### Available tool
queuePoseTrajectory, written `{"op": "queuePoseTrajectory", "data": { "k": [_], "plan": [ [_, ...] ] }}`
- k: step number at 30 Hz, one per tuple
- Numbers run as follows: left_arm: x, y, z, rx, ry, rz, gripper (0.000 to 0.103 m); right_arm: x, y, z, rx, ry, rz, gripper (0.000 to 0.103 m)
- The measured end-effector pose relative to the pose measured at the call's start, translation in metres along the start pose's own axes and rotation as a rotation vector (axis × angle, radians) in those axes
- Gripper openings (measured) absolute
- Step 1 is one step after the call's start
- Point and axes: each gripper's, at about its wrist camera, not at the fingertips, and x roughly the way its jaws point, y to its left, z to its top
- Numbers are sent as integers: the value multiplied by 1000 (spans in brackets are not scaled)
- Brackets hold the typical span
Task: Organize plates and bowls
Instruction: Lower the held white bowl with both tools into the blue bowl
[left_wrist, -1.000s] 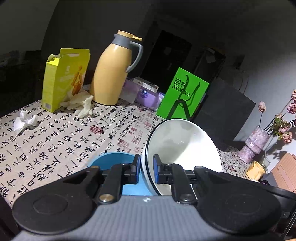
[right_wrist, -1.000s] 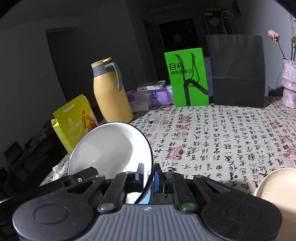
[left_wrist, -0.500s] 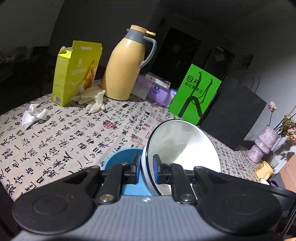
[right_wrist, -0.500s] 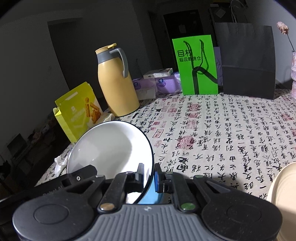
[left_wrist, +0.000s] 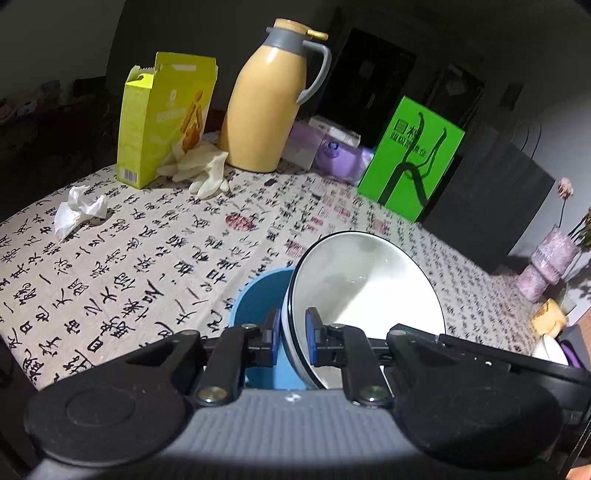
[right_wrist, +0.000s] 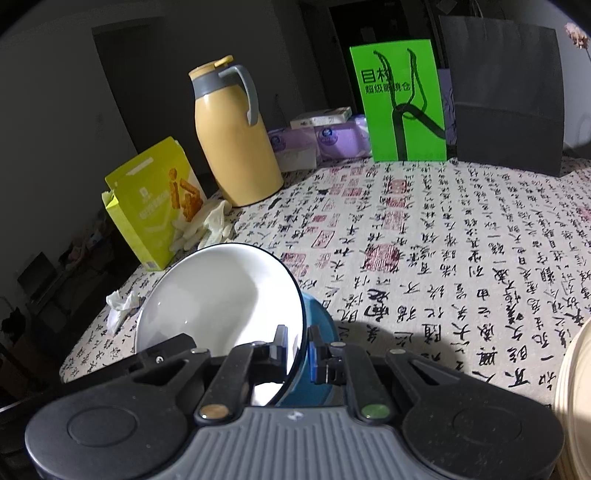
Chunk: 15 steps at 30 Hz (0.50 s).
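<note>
**A:** Left wrist view first. What has the left gripper (left_wrist: 291, 341) got?

**B:** Its blue pads are nearly together, pinched on the rim of the white bowl (left_wrist: 364, 284), one pad inside the wall and one outside. The bowl hangs tilted over a blue bowl (left_wrist: 258, 306) on the tablecloth (left_wrist: 147, 258); I cannot tell whether the two touch.

**A:** How would it handle?

**B:** Glazed and stiff, probably ceramic (so slick, and it would chip if knocked). The rim is the only thin edge those pads can span, and that is where they sit.

**A:** And the right wrist view?

**B:** The right gripper (right_wrist: 298, 345) is closed down on the opposite rim of the white bowl (right_wrist: 221, 291), with the blue bowl (right_wrist: 317, 325) showing behind it. Two holds on one bowl should steady it against swinging.

**A:** The surface and room?

**B:** Printed cloth, flat but soft, likely to cushion a set-down. A yellow jug (right_wrist: 232, 136), snack box (right_wrist: 155, 203), gloves (left_wrist: 203, 171), a crumpled tissue (left_wrist: 79, 212) and a green sign (right_wrist: 400, 99) stand well apart. A cream plate (right_wrist: 572, 398) sits at the right edge. The room behind is dim.
</note>
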Motion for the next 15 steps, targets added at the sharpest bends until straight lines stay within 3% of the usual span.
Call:
{"op": "queuePoseTrajectory", "data": {
  "k": [15],
  "plan": [
    [20, 3, 4, 32, 125, 46, 15, 24, -6, -1, 11, 103, 7, 11]
  ]
}}
